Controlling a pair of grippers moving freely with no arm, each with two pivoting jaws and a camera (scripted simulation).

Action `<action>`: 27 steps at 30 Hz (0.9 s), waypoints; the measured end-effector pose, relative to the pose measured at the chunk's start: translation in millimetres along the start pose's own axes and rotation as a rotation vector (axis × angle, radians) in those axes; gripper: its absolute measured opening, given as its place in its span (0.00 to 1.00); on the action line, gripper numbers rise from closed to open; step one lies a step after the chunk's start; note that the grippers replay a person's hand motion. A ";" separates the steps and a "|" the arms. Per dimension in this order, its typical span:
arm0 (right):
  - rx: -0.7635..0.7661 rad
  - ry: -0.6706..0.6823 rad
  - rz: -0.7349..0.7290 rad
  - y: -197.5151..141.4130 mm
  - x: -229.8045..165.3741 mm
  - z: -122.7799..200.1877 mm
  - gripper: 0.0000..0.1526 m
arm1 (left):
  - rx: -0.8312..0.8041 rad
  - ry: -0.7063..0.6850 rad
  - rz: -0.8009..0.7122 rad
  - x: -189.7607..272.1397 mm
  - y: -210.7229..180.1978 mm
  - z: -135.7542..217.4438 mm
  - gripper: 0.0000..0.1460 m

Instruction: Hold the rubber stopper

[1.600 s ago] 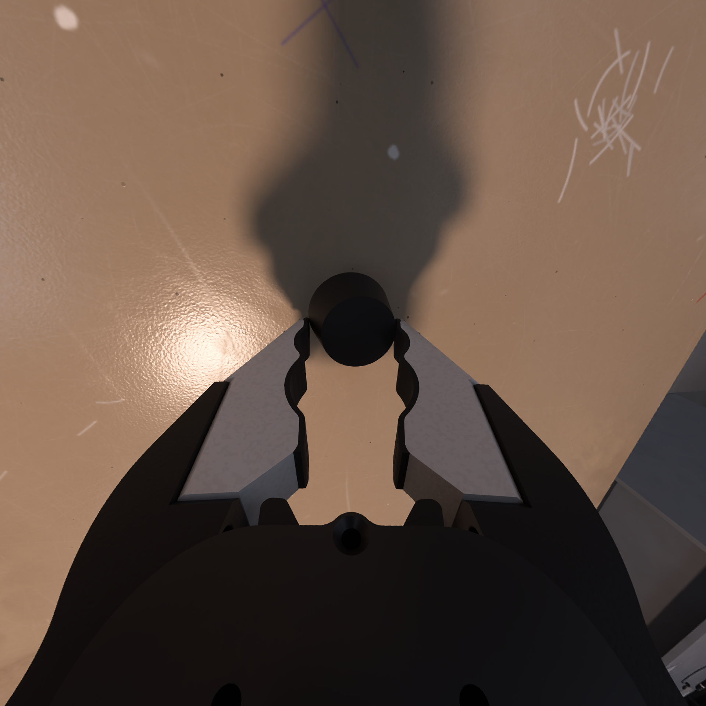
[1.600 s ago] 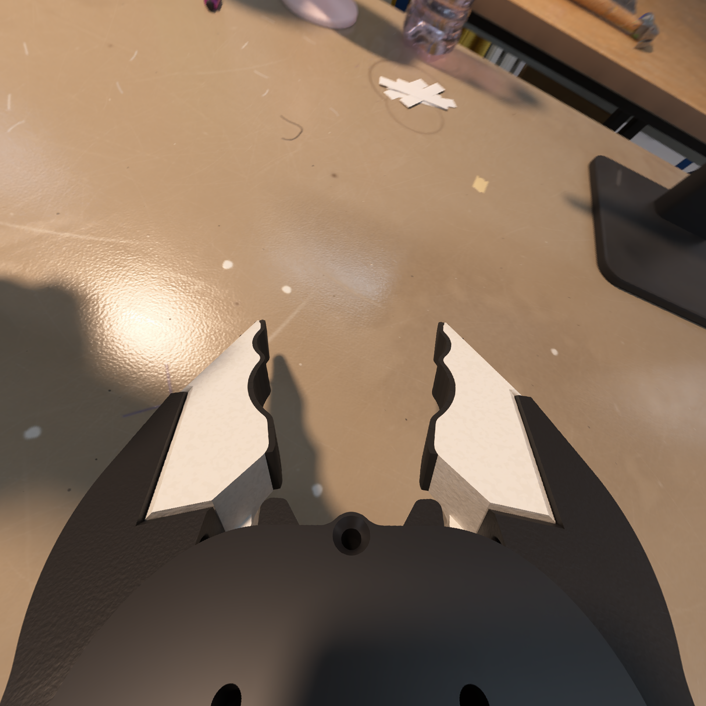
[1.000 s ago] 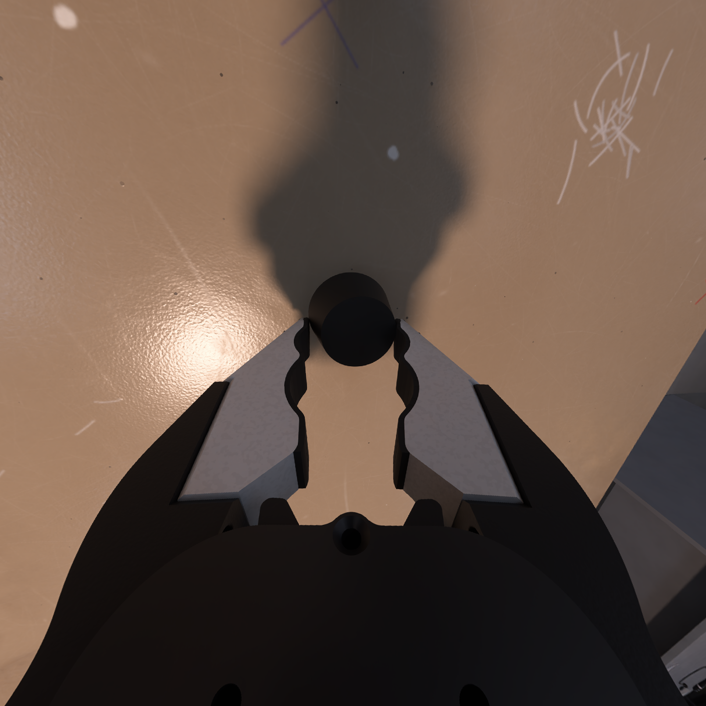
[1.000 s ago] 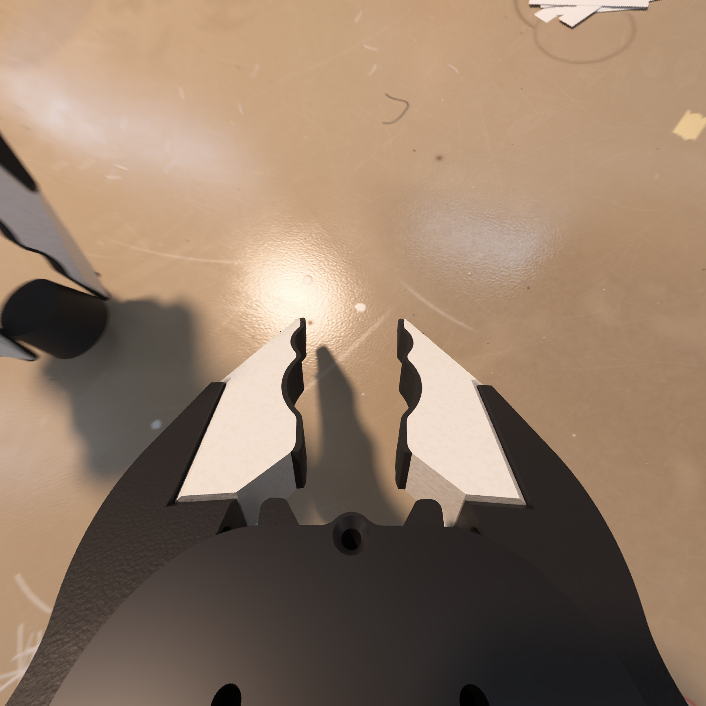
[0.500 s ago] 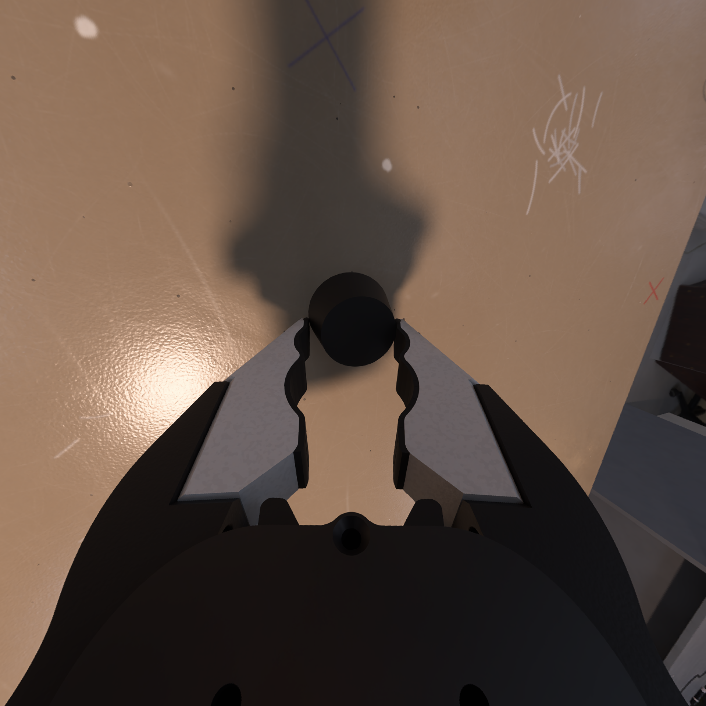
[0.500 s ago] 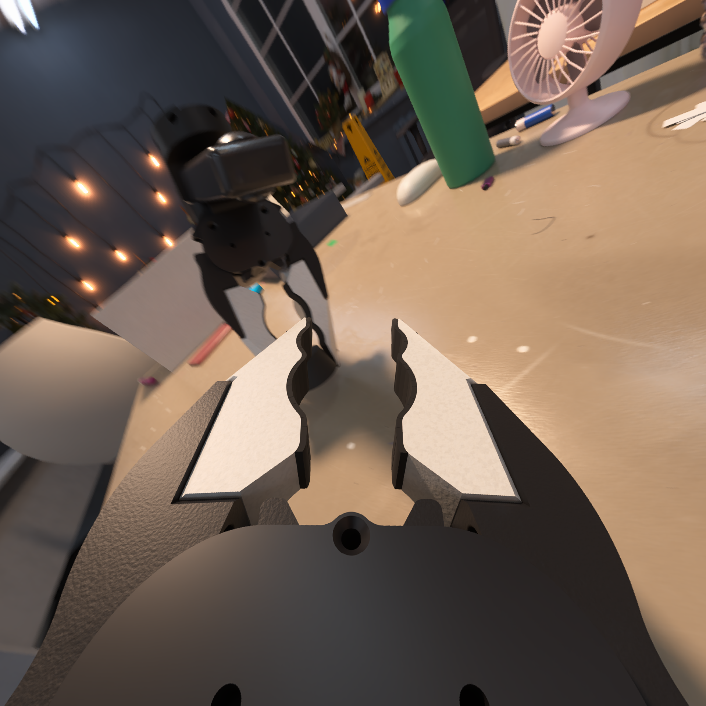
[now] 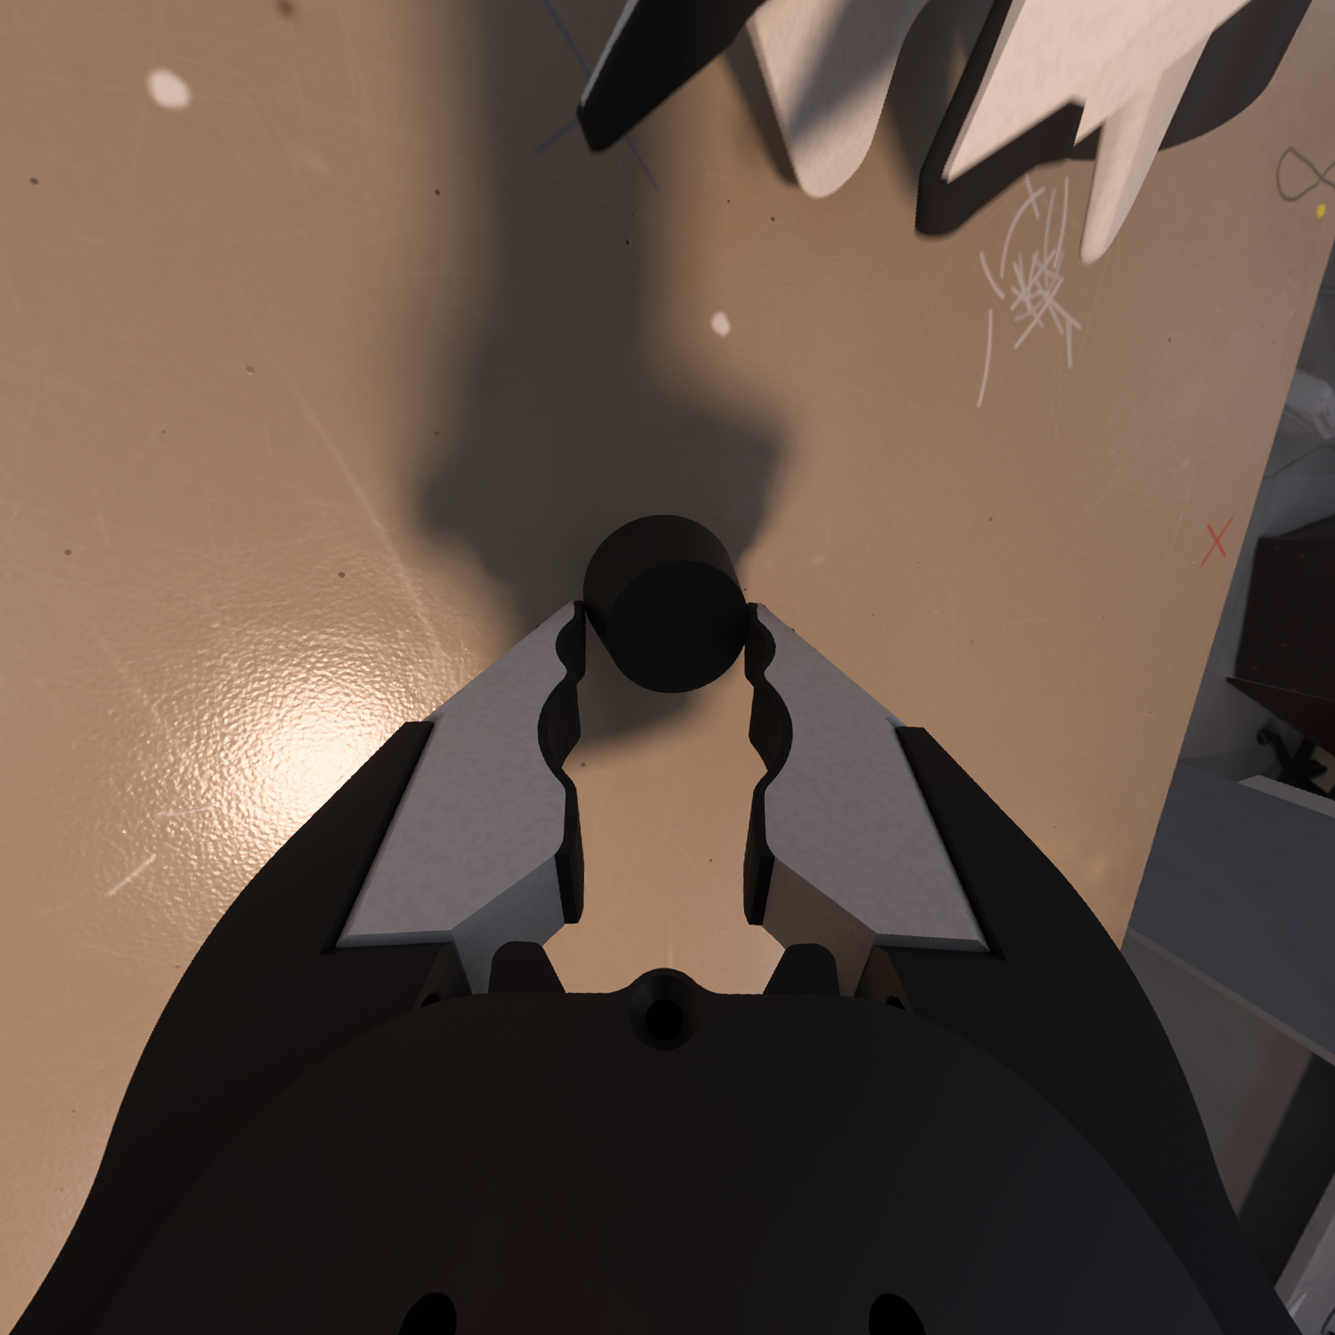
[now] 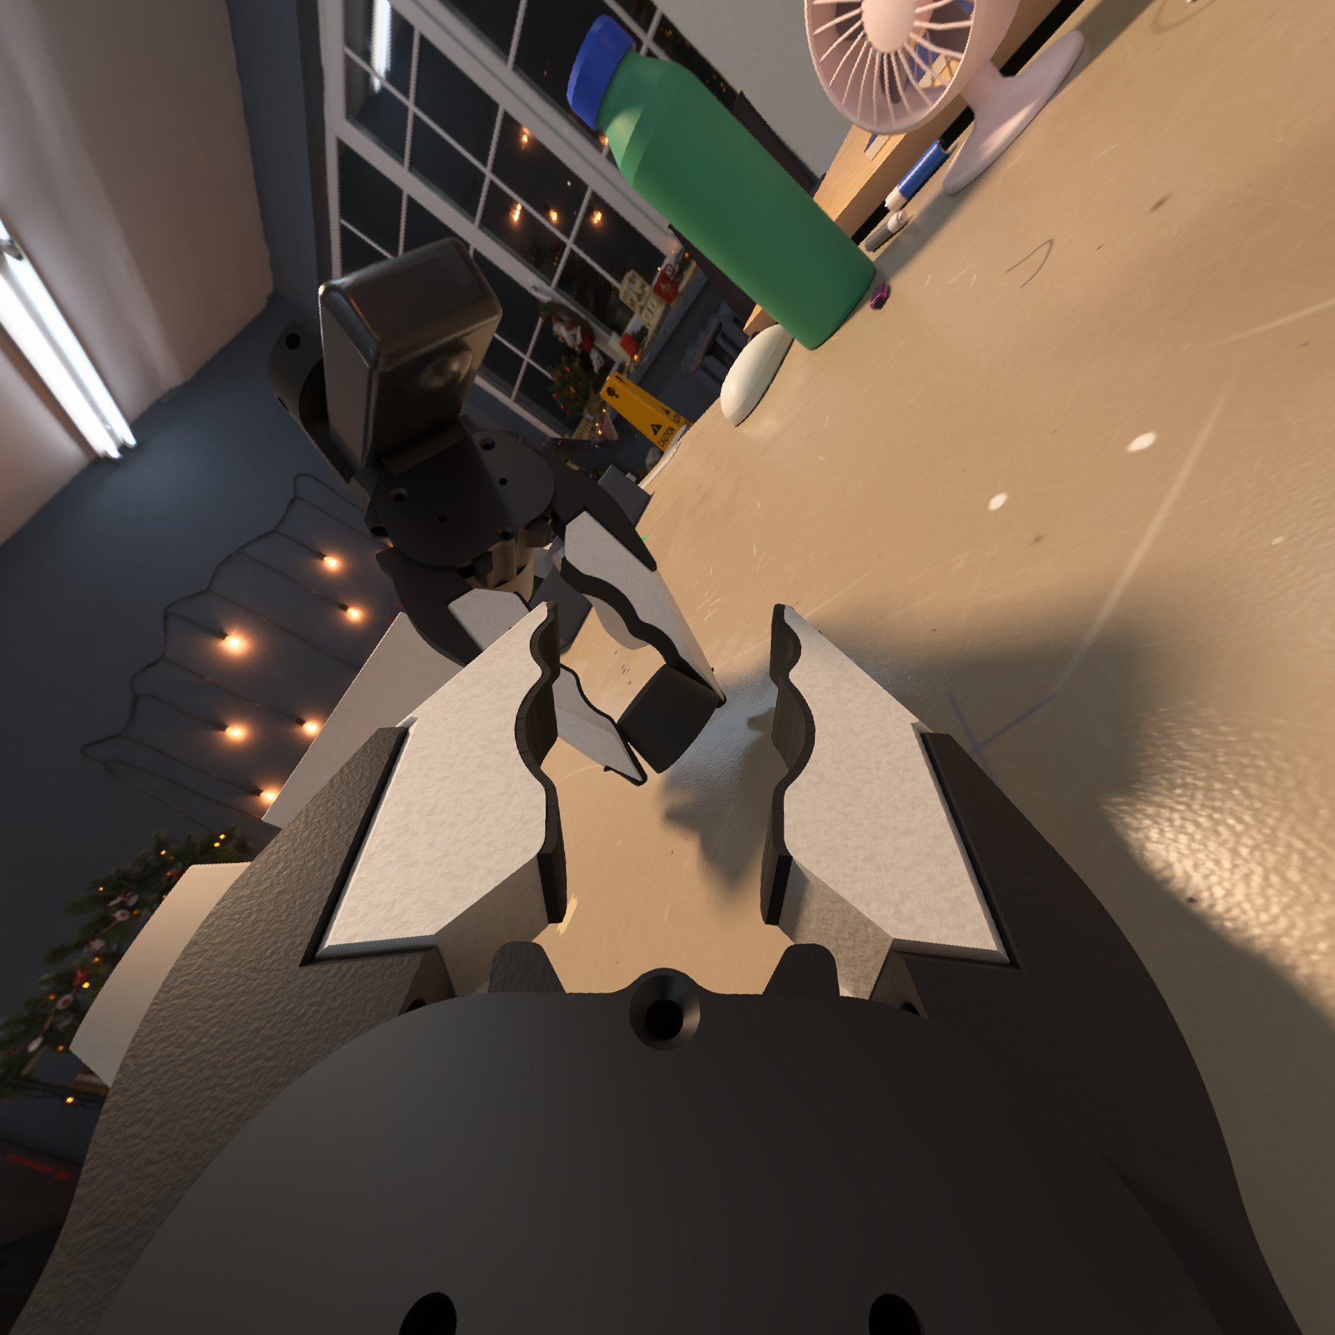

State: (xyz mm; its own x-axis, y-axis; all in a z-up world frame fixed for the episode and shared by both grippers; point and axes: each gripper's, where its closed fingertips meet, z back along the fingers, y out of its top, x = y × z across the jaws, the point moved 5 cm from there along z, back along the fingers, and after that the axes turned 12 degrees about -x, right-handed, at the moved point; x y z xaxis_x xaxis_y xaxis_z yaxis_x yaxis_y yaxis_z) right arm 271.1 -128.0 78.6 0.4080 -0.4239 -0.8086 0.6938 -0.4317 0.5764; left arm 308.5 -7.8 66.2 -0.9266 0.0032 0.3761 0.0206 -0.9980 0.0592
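Between the fingertips of the left claw (image 7: 664, 614) sits the stopper (image 7: 668, 614), a short black cylinder pinched at its sides by the two tips, its flat end toward the camera and the tan desk (image 7: 217, 433) below it. Up and to the right in that view the right claw (image 7: 961, 217) comes in from the top edge, pale fingers apart and well clear of the stopper; white scratches (image 7: 1033, 303) and a small red cross (image 7: 1216, 540) mark the desk beneath and beside it, close to the desk's right edge.

From the right wrist view, going left to right: a string of warm lights (image 8: 238, 643) hangs on a dark wall, then the left claw (image 8: 679, 729) with its black body, gripping the stopper (image 8: 668, 715) just above the desk (image 8: 1083, 650). The right claw (image 8: 664, 621) frames this, its jaws spread wider than the stopper and holding nothing, the stopper showing in the gap ahead of the tips. The left claw's lower finger lies across the left part of that gap. Farther back stand a green bottle (image 8: 729, 195) with a blue cap, a white rounded object (image 8: 751, 376) at its base, then a pink fan (image 8: 910, 65), with two pens (image 8: 917, 173) lying near its foot.
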 end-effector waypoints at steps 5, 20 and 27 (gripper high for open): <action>-0.016 0.034 -0.020 -7.5 -5.3 -8.7 0.39 | -0.002 -0.009 -0.024 4.2 3.3 -1.6 0.30; -0.049 0.111 -0.066 -13.5 -11.5 -12.5 0.36 | 0.005 -0.006 -0.052 15.6 10.1 4.4 0.30; -0.033 0.151 -0.102 -15.6 -15.5 -17.0 0.35 | -0.004 -0.002 -0.055 19.1 12.6 4.5 0.30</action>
State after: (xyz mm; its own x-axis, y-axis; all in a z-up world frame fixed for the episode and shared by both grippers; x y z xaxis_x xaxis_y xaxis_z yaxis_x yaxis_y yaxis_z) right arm 264.0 -101.1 80.1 0.4169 -0.2541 -0.8727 0.7545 -0.4386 0.4882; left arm 292.7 -20.1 78.3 -0.9256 0.0582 0.3740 -0.0320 -0.9966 0.0761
